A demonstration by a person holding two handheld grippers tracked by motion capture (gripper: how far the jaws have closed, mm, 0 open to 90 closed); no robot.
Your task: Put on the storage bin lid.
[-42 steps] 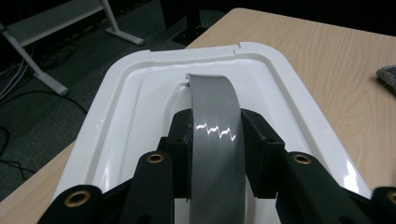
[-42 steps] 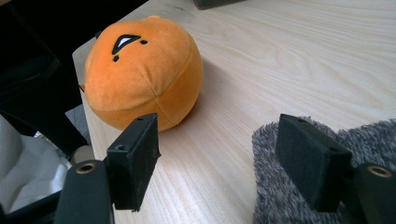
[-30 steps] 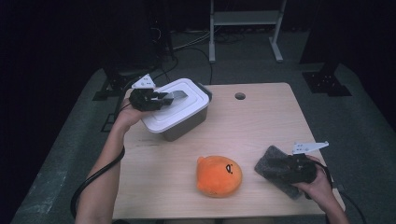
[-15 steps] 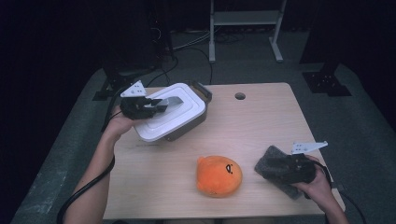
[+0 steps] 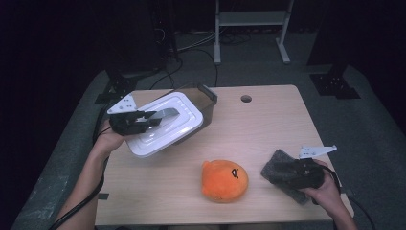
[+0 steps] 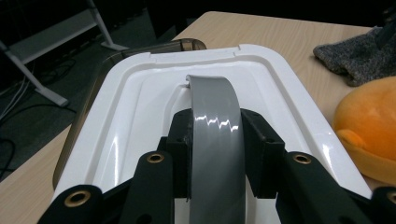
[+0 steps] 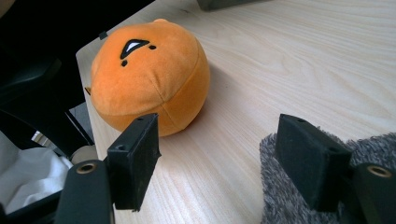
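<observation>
A white lid (image 5: 165, 129) with a grey arched handle (image 6: 215, 126) hangs tilted over the left part of the wooden table (image 5: 268, 120). My left gripper (image 5: 152, 117) is shut on that handle, its pads (image 6: 180, 140) pressing both sides. The lid has slid partly off a brown see-through box (image 5: 207, 98), whose far corner shows behind it. An orange plush (image 5: 224, 179) lies near the front edge. My right gripper (image 5: 285, 172) stands open over a grey fuzzy cloth (image 5: 280, 165), with the plush (image 7: 147, 74) just ahead of its jaws and nothing between them.
A round cable hole (image 5: 246, 98) sits in the table's far middle. Behind the table stand a metal rack (image 5: 249, 19) and dark stands, with cables on the floor. Bare wood lies between the box and the cloth.
My left hand has carried the lid to the left and toward the near side, uncovering the box's far right corner. The right hand, plush and cloth have stayed put.
</observation>
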